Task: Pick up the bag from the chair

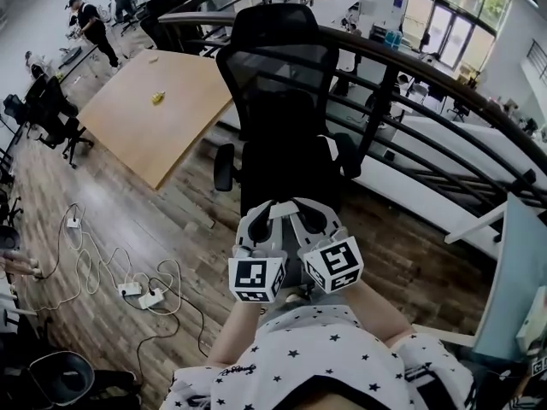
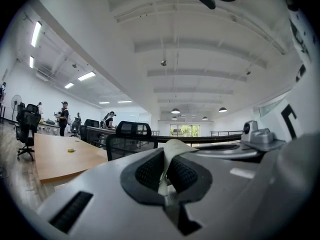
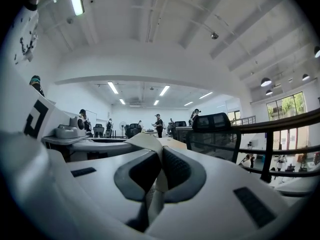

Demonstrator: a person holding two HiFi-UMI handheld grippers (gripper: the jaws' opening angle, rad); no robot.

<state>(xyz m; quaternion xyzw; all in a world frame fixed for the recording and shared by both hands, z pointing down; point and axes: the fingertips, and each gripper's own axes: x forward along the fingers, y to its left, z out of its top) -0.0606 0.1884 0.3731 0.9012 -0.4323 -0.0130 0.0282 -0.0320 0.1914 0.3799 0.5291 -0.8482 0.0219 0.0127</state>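
Note:
The black mesh office chair (image 1: 278,84) stands right ahead of me in the head view. Both grippers are held close to my body, side by side, pointing at the chair. My left gripper (image 1: 270,212) (image 2: 164,171) is shut on a pale beige strap (image 2: 175,149) that sticks up between its black pads. My right gripper (image 1: 301,210) (image 3: 159,171) is likewise shut on a pale strap (image 3: 147,143). The bag's body is hidden under the grippers; no view shows it.
A wooden table (image 1: 149,109) with a small yellow object (image 1: 158,98) stands left of the chair. A black railing (image 1: 410,101) runs behind the chair. Cables and power strips (image 1: 141,293) lie on the wood floor at left. People (image 1: 92,26) stand at the far left.

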